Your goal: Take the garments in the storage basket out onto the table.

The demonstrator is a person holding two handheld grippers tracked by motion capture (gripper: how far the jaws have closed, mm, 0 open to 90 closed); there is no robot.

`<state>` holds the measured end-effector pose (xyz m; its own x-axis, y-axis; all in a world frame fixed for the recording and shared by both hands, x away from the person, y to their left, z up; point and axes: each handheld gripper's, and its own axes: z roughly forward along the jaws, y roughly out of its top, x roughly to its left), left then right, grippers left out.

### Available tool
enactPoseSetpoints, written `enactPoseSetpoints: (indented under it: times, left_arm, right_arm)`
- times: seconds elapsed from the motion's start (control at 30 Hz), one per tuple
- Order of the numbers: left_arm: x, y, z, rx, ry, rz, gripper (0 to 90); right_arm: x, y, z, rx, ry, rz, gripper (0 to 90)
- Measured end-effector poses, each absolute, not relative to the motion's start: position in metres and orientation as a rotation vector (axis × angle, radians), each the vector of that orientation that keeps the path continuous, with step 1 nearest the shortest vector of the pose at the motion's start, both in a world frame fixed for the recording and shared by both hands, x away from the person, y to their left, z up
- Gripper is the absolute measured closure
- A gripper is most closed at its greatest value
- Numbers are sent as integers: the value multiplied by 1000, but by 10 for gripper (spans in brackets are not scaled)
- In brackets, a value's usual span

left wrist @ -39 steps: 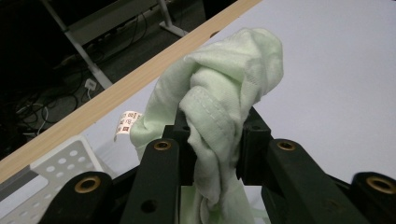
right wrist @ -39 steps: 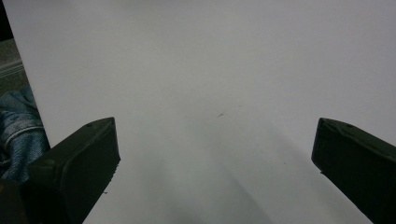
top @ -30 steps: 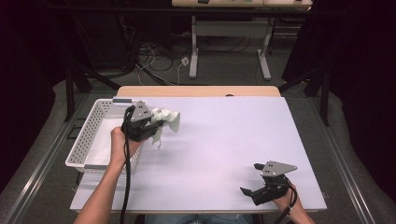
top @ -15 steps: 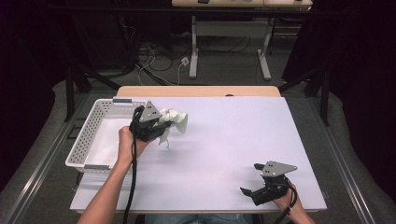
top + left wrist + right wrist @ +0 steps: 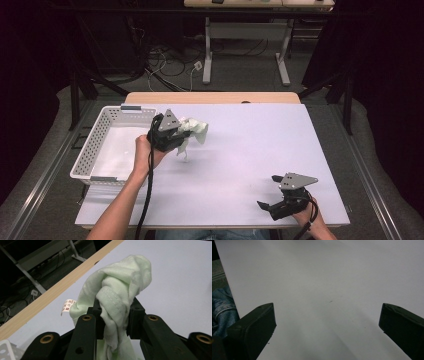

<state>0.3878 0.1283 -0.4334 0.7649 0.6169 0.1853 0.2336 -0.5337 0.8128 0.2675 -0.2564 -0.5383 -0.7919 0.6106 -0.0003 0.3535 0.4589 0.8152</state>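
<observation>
Since a second ago you've carried the pale green cloth, pinched in your left gripper's jaws, farther from the basket, probably to lay it out, right gripper idling spread.

The high view looks forward and down over the whole pale lilac surface. Each gripper view rides close behind its own black tongs, facing that same surface from near.
</observation>
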Motion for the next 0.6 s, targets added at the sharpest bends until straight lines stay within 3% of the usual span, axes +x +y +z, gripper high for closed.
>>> enactPoseSetpoints:
  times: [0.6]
  left_arm:
    - [396,112,-445,2125,612,556,739]
  right_arm:
    - [267,-256,-538,825,2422,1242,4]
